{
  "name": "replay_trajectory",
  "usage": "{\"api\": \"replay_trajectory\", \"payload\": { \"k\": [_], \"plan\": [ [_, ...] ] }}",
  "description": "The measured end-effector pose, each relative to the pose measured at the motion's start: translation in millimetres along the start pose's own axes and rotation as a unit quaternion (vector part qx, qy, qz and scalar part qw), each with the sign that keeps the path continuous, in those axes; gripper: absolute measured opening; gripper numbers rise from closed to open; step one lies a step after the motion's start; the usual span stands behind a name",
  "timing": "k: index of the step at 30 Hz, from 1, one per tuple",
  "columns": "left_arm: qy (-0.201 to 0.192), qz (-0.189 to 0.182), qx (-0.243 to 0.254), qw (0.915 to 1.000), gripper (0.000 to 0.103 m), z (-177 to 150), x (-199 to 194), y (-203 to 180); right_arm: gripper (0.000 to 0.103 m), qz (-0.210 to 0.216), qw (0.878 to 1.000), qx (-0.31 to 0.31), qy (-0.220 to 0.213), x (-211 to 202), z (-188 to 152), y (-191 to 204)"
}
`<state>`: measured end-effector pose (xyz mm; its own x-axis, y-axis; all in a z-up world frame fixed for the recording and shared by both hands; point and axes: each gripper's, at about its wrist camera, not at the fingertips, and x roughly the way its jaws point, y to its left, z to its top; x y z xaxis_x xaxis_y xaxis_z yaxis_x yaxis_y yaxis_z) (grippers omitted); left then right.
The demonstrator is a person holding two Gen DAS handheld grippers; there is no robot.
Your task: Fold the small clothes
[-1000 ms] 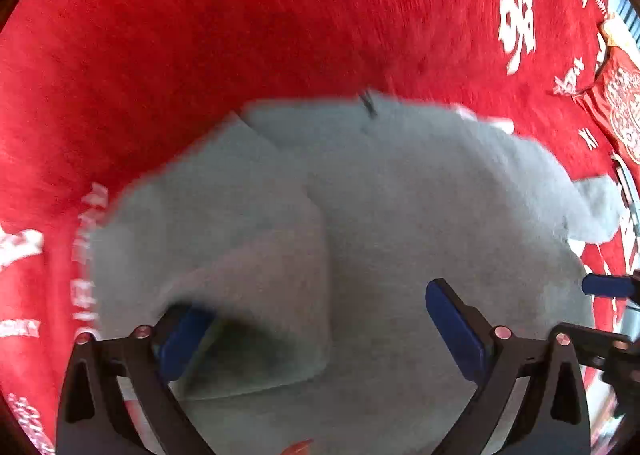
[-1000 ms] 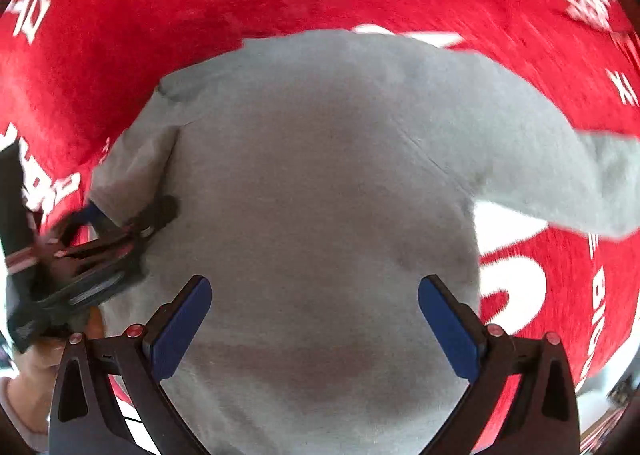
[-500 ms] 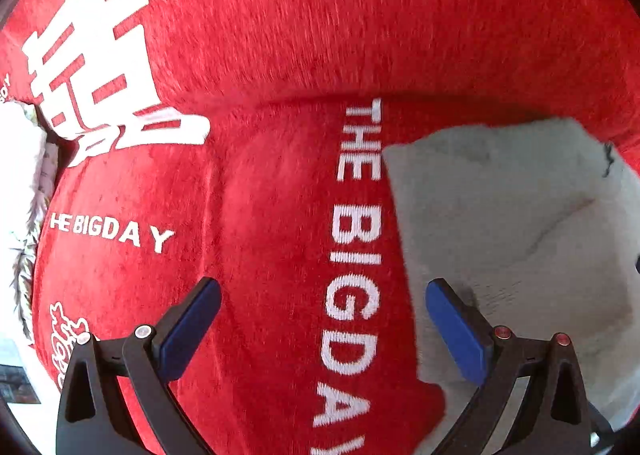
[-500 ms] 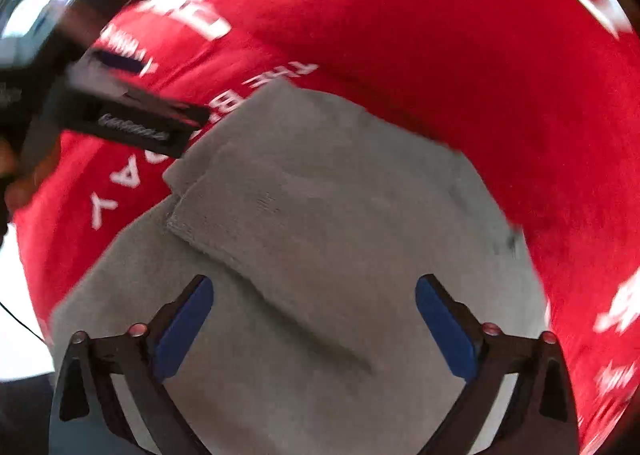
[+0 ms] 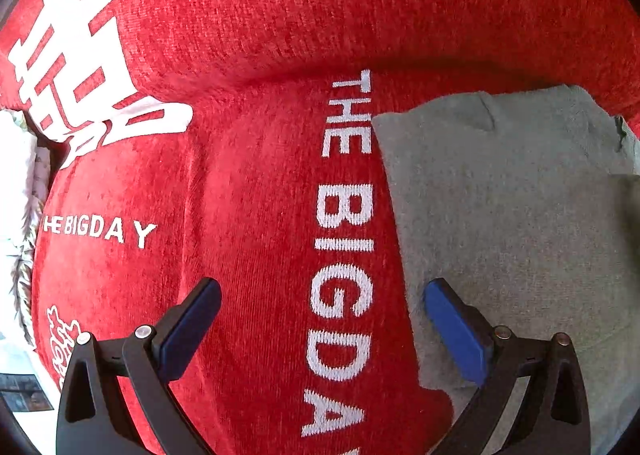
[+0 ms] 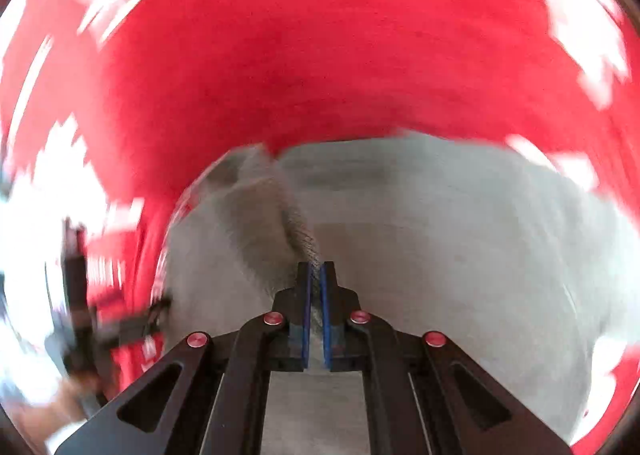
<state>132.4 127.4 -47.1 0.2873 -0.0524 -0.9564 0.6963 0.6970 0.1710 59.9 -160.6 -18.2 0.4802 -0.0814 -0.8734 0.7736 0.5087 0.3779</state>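
In the left wrist view, a white patterned fabric is seen at the nine o'clock edge, beside the red cloth that covers nearly the whole surface. Large white characters are printed on it toward ten o'clock, and a small line reading THE BIGDAY lies below them. The left gripper is held with its jaws wide apart above the red cloth, nothing being clamped between them; its left pad stands at seven o'clock and its right pad at five o'clock. Between the two pads a tall white THE BIG DAY lettering runs from the centre down to six o'clock. The grey garment is spread flat from three to five o'clock, its left edge touching the lettering, and the right pad is seen over that edge; whether it touches the fabric cannot be told.

The right wrist view is blurred. A dark shape is made out at eight o'clock, too smeared to be named. The red cloth fills the upper half. The grey garment occupies the lower half, from seven to four o'clock. At six o'clock the right gripper is clamped together on a raised fold of the grey garment, its jaws having just been closing, and the pinched ridge runs from the pads up toward eleven o'clock.
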Motion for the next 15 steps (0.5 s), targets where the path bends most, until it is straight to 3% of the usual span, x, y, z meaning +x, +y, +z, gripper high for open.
{"api": "replay_trajectory", "payload": {
  "k": [2,4,6,8,9,10,14,15],
  "plan": [
    [0.002,0.002,0.003,1.0000,0.103,2.3,1.0,-0.5,0.005,0.009,0.996,0.094,-0.001,-7.5,0.0,-49.5],
    [0.000,0.007,0.010,0.9999,0.103,3.4,0.3,-3.0,0.009,0.033,0.982,0.187,0.008,-10.7,-7.5,-97.5],
    [0.002,0.013,0.012,0.9998,0.103,5.1,-0.4,-4.9,0.013,0.046,0.970,0.237,0.022,-10.5,-14.4,-123.1],
    [0.006,0.012,0.005,0.9999,0.103,7.3,-4.0,-5.2,0.035,0.057,0.963,0.261,0.031,-9.7,-19.9,-134.9],
    [0.007,0.001,-0.005,1.0000,0.103,8.6,-7.9,-5.3,0.059,0.065,0.961,0.267,0.029,-11.7,-21.9,-137.6],
    [0.006,-0.009,-0.012,0.9999,0.103,10.1,-10.9,-5.8,0.067,0.082,0.958,0.273,0.023,-14.7,-23.3,-139.2],
    [-0.007,-0.029,-0.010,0.9995,0.103,17.3,-26.8,-22.4,0.064,0.119,0.945,0.302,0.028,6.1,-17.5,-142.8],
    [-0.009,-0.027,-0.001,0.9996,0.103,19.3,-28.5,-30.2,0.043,0.118,0.943,0.309,0.028,10.4,-15.0,-143.8]
  ]
}}
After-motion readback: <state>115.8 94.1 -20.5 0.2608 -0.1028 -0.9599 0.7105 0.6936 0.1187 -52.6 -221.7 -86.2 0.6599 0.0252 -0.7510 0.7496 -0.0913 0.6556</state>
